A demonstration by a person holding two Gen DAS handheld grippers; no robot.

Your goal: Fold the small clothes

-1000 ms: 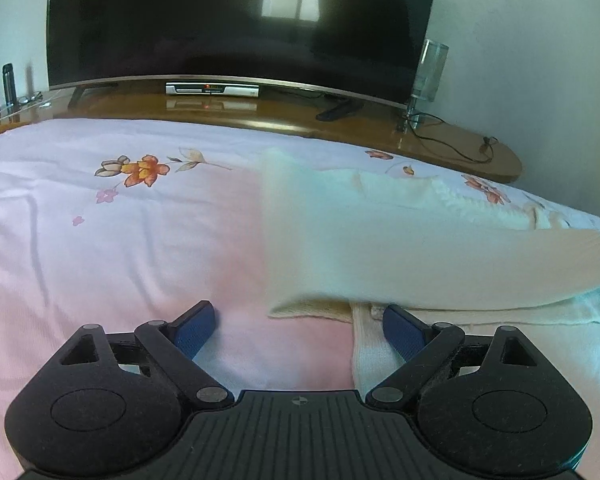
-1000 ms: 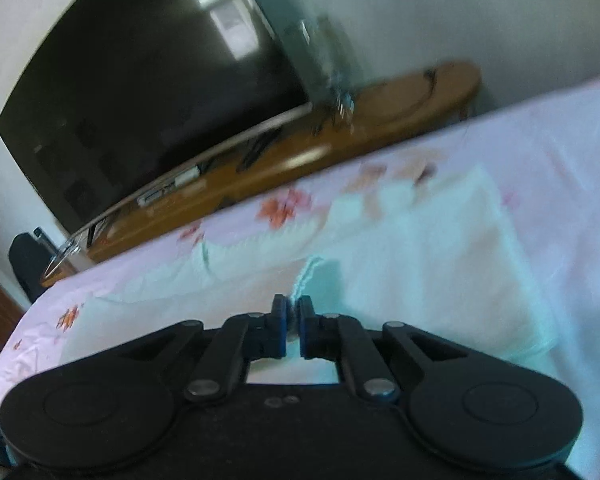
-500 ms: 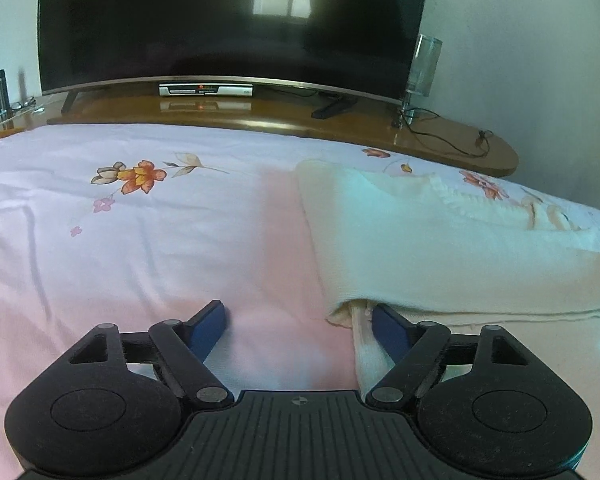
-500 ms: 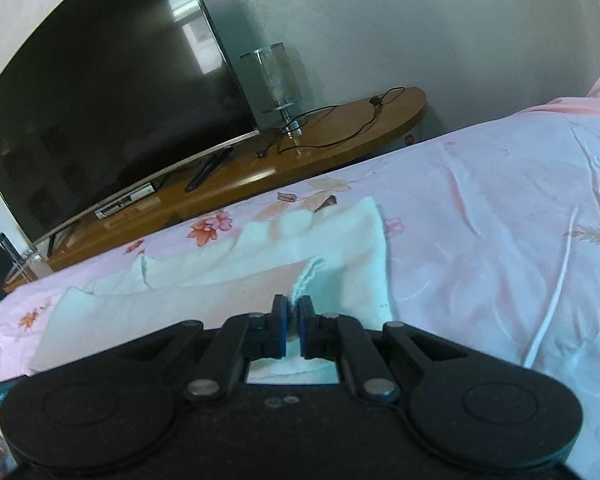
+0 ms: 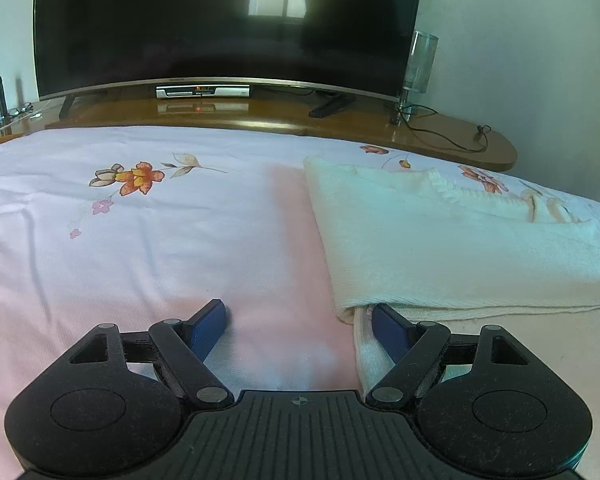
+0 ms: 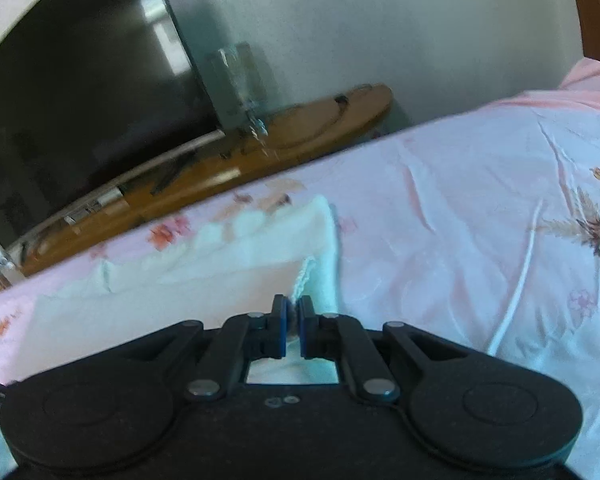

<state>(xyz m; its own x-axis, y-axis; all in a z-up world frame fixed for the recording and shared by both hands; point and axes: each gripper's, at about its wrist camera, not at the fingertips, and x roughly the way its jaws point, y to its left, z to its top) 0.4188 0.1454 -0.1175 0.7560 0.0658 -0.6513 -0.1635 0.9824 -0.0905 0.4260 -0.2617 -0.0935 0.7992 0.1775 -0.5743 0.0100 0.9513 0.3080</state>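
Note:
A cream knitted garment [image 5: 440, 248] lies on the pink floral bedsheet [image 5: 160, 240], with one layer folded over across it. My left gripper [image 5: 300, 320] is open and empty, low over the sheet at the garment's near left corner; its right finger [image 5: 392, 330] touches the cloth edge. In the right wrist view the same garment [image 6: 204, 284] lies ahead. My right gripper [image 6: 293, 322] is shut on the garment's folded-over edge, which pokes up between the pads.
A wooden TV stand [image 5: 260, 120] with a large dark television [image 5: 220, 20], a set-top box [image 5: 203, 91] and a glass lamp [image 5: 418, 68] stands beyond the bed's far edge. The wall is behind. Bare sheet [image 6: 480, 220] stretches right of the garment.
My right gripper has carried the folded layer across the garment and lowered it, so the fold now lies flat. My left gripper stayed open at the near left corner.

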